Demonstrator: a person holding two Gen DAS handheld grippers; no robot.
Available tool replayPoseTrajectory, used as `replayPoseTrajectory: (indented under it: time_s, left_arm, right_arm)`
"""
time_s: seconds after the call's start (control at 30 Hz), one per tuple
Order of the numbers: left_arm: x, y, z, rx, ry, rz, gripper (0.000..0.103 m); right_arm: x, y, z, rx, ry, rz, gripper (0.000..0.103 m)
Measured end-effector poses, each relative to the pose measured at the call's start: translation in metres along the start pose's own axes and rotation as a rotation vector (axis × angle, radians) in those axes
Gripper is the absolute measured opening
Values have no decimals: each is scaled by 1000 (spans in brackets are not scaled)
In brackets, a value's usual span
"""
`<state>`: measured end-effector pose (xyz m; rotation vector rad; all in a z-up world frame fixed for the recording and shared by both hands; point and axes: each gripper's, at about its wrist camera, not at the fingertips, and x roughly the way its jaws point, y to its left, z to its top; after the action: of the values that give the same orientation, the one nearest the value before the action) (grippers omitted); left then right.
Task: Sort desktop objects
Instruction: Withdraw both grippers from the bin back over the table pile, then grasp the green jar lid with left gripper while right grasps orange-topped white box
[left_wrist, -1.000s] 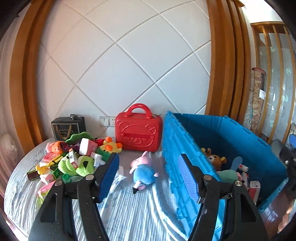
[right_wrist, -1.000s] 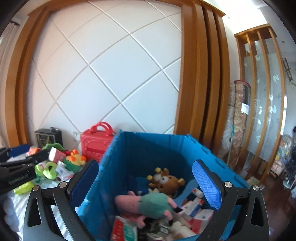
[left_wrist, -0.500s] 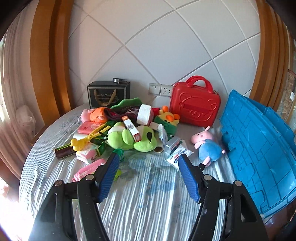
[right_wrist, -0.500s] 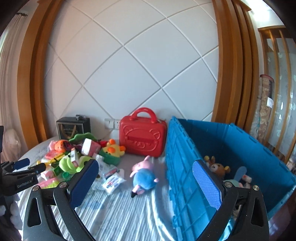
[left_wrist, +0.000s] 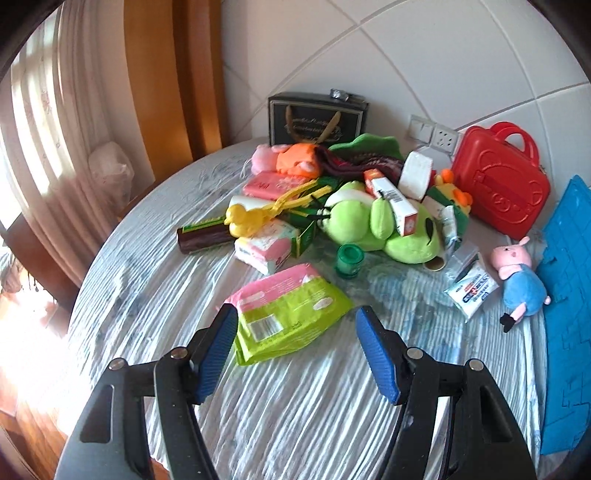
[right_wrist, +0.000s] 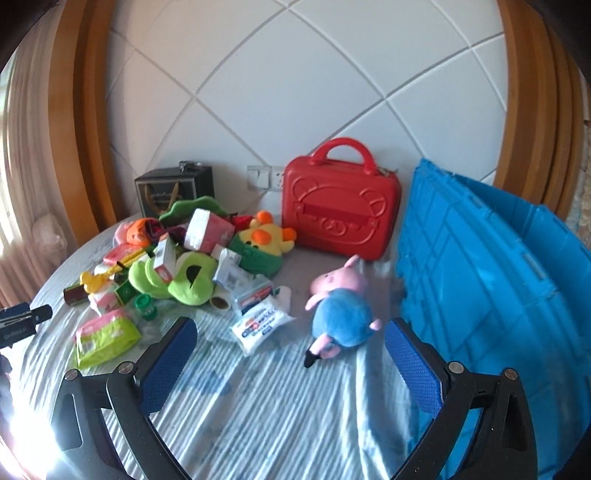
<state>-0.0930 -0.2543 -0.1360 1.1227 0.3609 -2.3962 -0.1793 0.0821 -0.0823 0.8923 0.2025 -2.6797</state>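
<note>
A heap of small objects lies on the striped tablecloth (left_wrist: 303, 398): a green plush frog (left_wrist: 373, 229), a yellow duck clip (left_wrist: 245, 220), tissue packs and boxes. My left gripper (left_wrist: 295, 350) is open and empty, just before a green and pink wipes pack (left_wrist: 291, 317). My right gripper (right_wrist: 291, 369) is open and empty, close in front of a pink and blue pig plush (right_wrist: 340, 306) and a white packet (right_wrist: 260, 325). The blue crate (right_wrist: 480, 295) stands to the right.
A red toy suitcase (right_wrist: 338, 210) and a black box (left_wrist: 317, 118) stand against the white wall. A small green jar (left_wrist: 349, 260) sits by the frog. The left gripper's body (right_wrist: 22, 323) shows at the right view's left edge. The table's round edge curves at left.
Both grippers have swung left, away from the blue crate and toward the heap. The left one has come down close to the wipes pack; the right one now faces the pig plush.
</note>
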Motion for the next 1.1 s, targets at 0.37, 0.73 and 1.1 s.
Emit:
replayPoseTrajectory:
  time_s: [0.37, 0.73, 1.1]
  left_arm:
    - [60, 4, 22, 8, 83, -16, 66]
    - [159, -55, 130, 155, 79, -104, 66]
    - [214, -62, 141, 213, 142, -154, 66]
  right_arm:
    - [97, 49, -2, -11, 162, 134, 103]
    - [196, 89, 47, 28, 266, 118, 91]
    - [254, 152, 82, -59, 309, 271, 75]
